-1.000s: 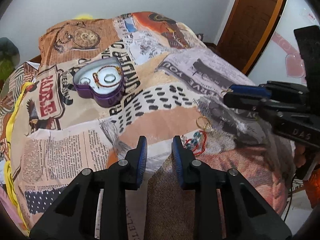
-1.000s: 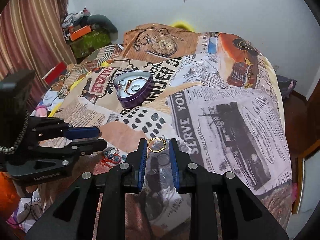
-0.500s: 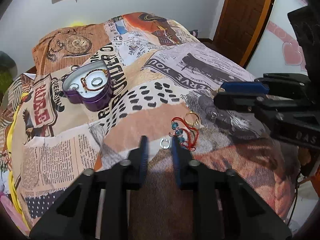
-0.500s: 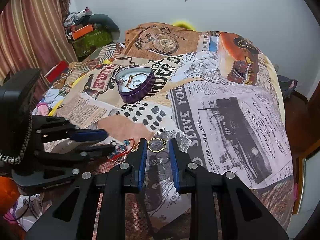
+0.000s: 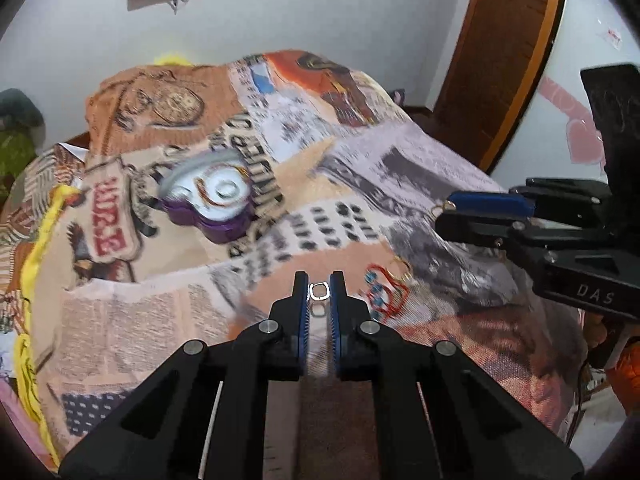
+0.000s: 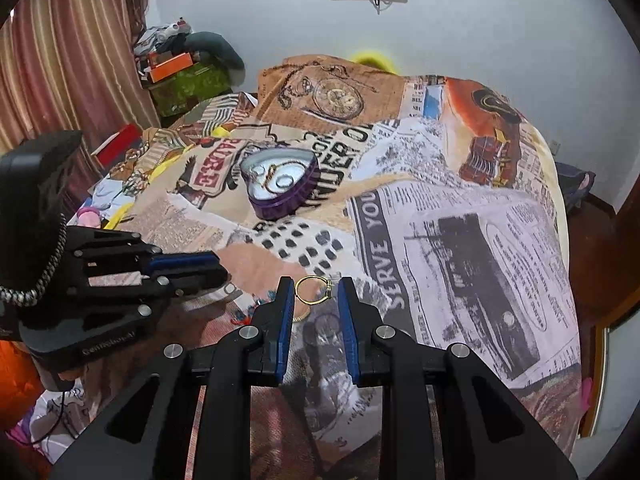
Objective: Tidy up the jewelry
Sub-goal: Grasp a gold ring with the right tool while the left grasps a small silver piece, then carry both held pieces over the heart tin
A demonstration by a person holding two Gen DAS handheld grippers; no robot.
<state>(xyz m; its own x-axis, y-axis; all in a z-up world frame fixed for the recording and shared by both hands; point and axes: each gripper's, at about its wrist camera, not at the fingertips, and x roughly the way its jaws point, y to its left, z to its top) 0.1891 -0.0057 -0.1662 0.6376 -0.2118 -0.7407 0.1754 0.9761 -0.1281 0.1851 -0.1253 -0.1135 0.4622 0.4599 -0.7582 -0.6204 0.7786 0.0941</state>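
Observation:
A purple heart-shaped tin lies open on the printed bedspread and holds rings and a bracelet; it also shows in the right wrist view. My left gripper is shut on a small silver ring, lifted off the bed. My right gripper is shut on a gold ring, held above the bed. A red cord bracelet with blue beads lies on the bedspread just right of my left fingers, beside another gold ring.
The bedspread covers the whole bed. A wooden door stands at the back right. Curtains and a cluttered green box are at the left. The right gripper's body reaches in from the right.
My left gripper closed on the small silver ring and lifted it. The right gripper kept hold of the gold ring and rose slightly.

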